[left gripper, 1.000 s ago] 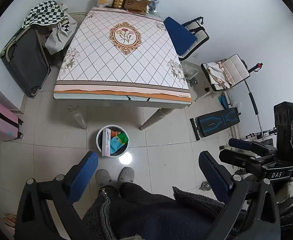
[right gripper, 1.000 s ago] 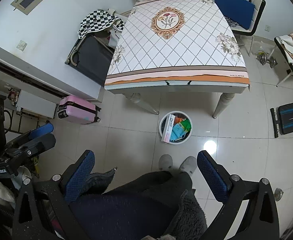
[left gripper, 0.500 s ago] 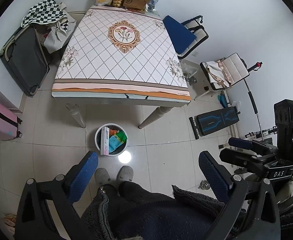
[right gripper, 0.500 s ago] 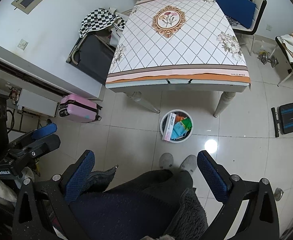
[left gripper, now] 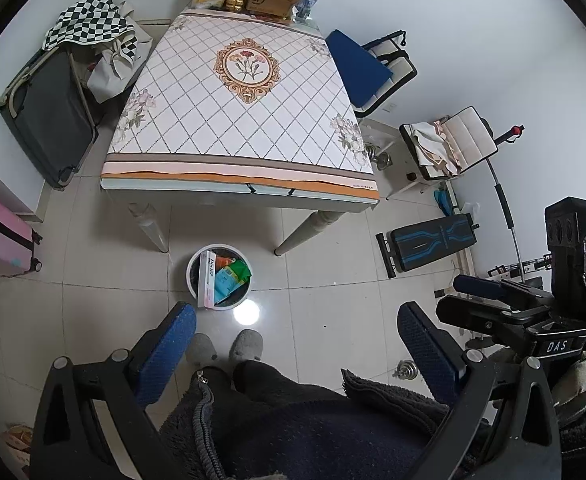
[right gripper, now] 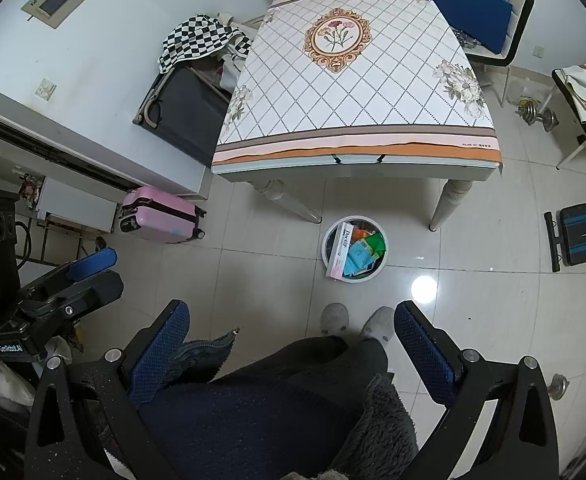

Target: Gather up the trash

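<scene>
Left claw [left gripper: 295, 330]: you hold it spread wide, nothing between its blue pads, high above the floor.
Right claw [right gripper: 291, 330]: spread wide too, empty.
Bin [left gripper: 192, 286]: round and white, on the tiled floor at the worktop's near edge, just beyond your slippers [left gripper: 229, 346].
Trash: a white-pink box [left gripper: 207, 278] and teal and green packets [left gripper: 233, 274] lie inside the bin.
Worktop [left gripper: 239, 120]: bare in the middle; snack bags and a carton [left gripper: 271, 0] at its far end.

Even indoor light, floor glare [left gripper: 246, 313], fisheye-warped edges
</scene>
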